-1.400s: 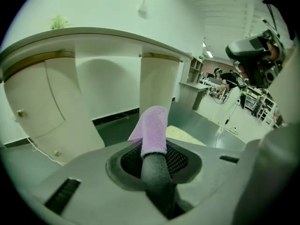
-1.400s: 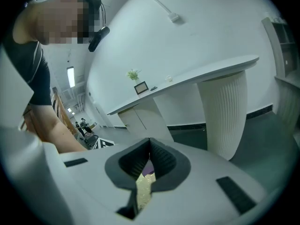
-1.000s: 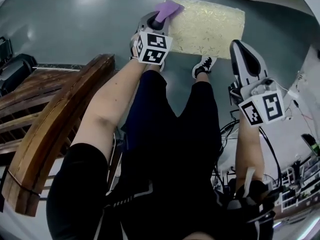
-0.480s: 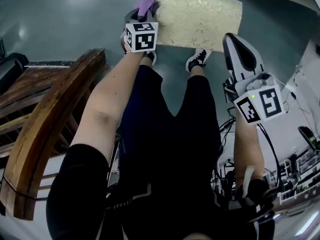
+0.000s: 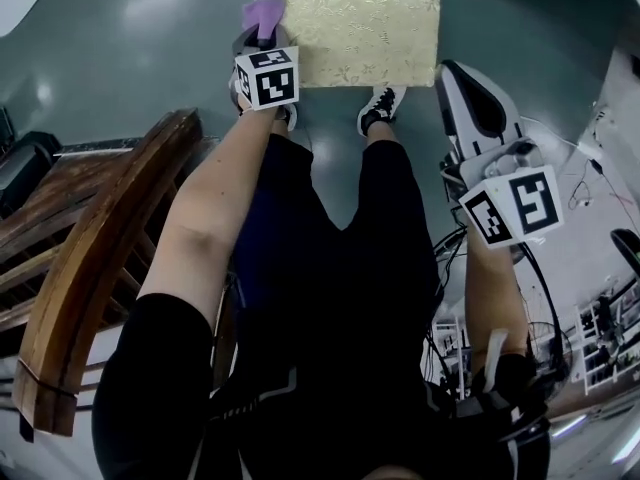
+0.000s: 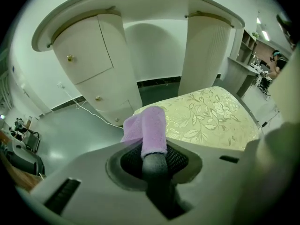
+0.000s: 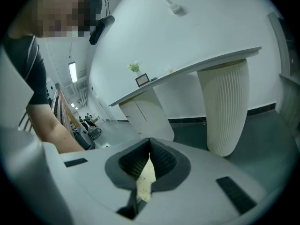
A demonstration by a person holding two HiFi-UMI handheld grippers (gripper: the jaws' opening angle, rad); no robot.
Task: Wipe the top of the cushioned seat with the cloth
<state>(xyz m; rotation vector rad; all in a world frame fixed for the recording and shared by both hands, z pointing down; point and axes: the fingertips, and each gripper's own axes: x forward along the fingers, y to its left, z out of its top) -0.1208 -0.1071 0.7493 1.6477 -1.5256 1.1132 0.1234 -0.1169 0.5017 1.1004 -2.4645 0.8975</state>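
The cushioned seat [image 5: 350, 23], pale gold with a leaf pattern, lies on the floor at the top of the head view. A purple cloth [image 5: 263, 15] sits at the seat's left edge, and my left gripper [image 5: 260, 36] is shut on it. In the left gripper view the cloth [image 6: 149, 128] sticks out of the left gripper [image 6: 153, 154], with the seat [image 6: 211, 116] just beyond and to the right. My right gripper [image 5: 470, 93] hangs to the right of the seat, off it. Seen from its own camera, the right gripper [image 7: 149, 146] is shut with nothing held.
A dark wooden chair [image 5: 90, 268] stands at my left. My two shoes [image 5: 378, 108] rest at the seat's near edge. A white curved counter with cabinet doors [image 6: 93, 64] and a ribbed column [image 6: 206, 55] stands behind the seat. Cables [image 5: 590, 168] trail at the right.
The left gripper and cloth have slid left in the head view while staying at the seat's left edge. The whole view has shifted, and the right gripper has barely moved.
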